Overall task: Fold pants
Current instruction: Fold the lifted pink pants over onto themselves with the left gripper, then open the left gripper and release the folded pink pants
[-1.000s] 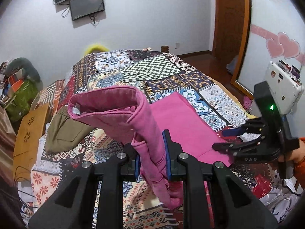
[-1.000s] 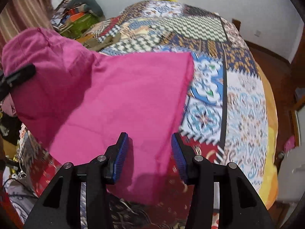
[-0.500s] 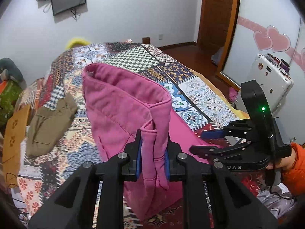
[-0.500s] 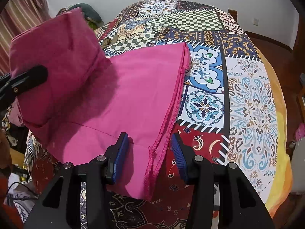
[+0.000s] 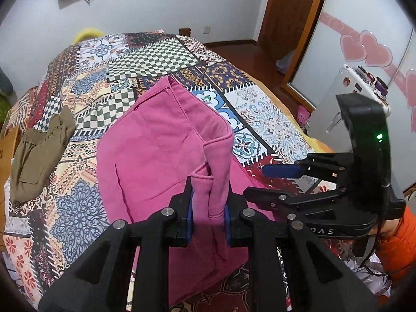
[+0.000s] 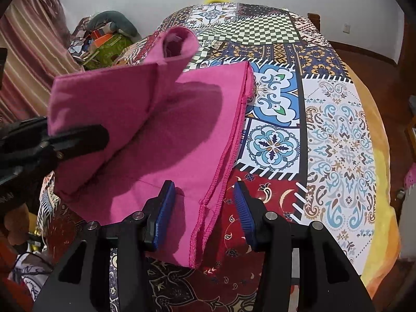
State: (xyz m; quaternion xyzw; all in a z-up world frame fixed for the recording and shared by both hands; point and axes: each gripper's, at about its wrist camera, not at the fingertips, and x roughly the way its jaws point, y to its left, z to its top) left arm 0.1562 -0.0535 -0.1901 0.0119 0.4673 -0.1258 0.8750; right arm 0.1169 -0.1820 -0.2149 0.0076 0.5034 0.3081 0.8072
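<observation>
Pink pants (image 5: 161, 150) lie on the patchwork bedspread (image 5: 161, 57), partly doubled over. My left gripper (image 5: 209, 200) is shut on a bunched part of the waistband and holds that end raised above the flat layer. In the right wrist view the lifted part (image 6: 109, 98) hangs at left, with one left finger (image 6: 83, 136) against it. My right gripper (image 6: 204, 195) stands open just over the stitched edge (image 6: 228, 143) of the flat layer, its blue pads either side of the seam and not pressing on it. The same right gripper (image 5: 256, 180) shows at right in the left wrist view.
An olive garment (image 5: 39, 150) lies on the bed's left side. A white cabinet (image 5: 348, 91) and a wooden door (image 5: 291, 13) stand to the right of the bed. Cluttered bags (image 6: 104, 39) and a curtain (image 6: 26, 46) are at the left. An orange sleeve (image 5: 397, 239) is behind the right gripper.
My left gripper has carried the waistband forward and lower, over the flat layer, so the raised fold sits nearer the bed. The right gripper has stayed by the stitched edge, still open.
</observation>
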